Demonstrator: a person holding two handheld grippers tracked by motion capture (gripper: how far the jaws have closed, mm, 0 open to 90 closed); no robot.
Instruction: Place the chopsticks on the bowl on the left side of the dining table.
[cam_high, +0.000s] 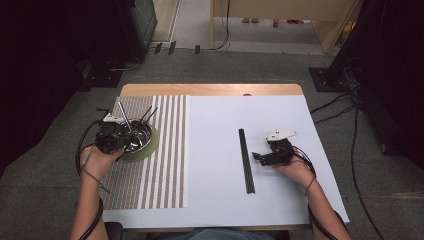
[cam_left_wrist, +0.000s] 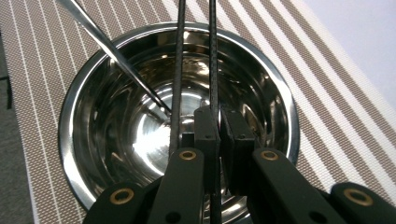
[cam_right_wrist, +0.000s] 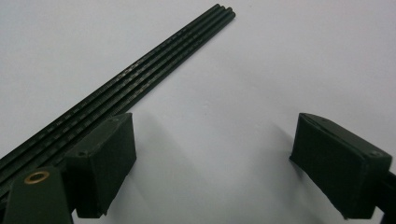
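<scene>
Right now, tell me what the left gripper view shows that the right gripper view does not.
Left gripper view: a steel bowl on a striped mat, a silver rod and two black rods leaning in it, the left gripper shut on one black rod, the other just beside its jaws.
Right gripper view: the right gripper open beside a bundle of black rods lying flat.
Both: black jaws, black rods and the white tabletop.

left gripper (cam_high: 131, 131) over steel bowl (cam_high: 144, 136)
</scene>
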